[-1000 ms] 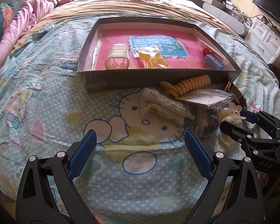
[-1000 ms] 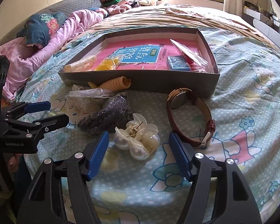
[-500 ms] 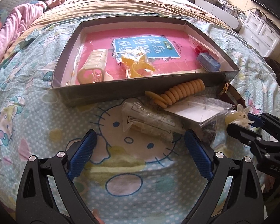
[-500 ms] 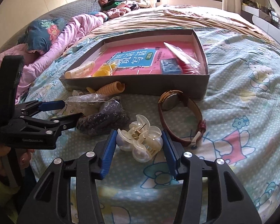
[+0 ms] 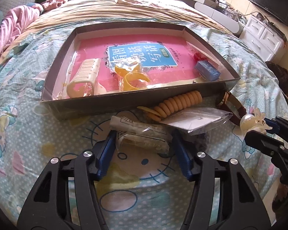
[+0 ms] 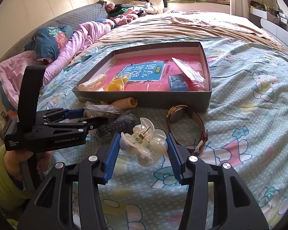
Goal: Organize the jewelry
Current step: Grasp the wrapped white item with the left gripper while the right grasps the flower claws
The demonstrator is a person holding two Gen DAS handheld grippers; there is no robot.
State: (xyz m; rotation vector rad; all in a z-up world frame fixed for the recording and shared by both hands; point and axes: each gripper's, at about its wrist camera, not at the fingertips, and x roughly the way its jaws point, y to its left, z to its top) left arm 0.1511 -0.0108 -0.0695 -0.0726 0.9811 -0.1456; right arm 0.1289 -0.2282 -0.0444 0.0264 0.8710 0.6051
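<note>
A grey box [image 5: 124,103] [image 6: 144,97] on the bed holds a pink book, a cream hair clip [image 5: 84,80], yellow bangles [image 5: 132,76] and a blue block [image 5: 207,71]. My left gripper [image 5: 143,143] has closed on a clear plastic packet [image 5: 142,136] lying in front of the box. My right gripper [image 6: 143,147] is shut on a pearly claw hair clip [image 6: 144,143], which also shows in the left wrist view [image 5: 253,120]. An orange coil hair tie [image 5: 178,103] and a brown watch [image 6: 184,126] lie by the box.
A clear bag with white card [image 5: 197,118] and a dark beaded bag [image 6: 121,124] lie between the grippers. Pink bedding [image 6: 67,46] is at the left. White drawers [image 5: 265,36] stand at the right of the bed.
Both grippers moved forward and closed: the left around the plastic packet, the right onto the pearly claw clip.
</note>
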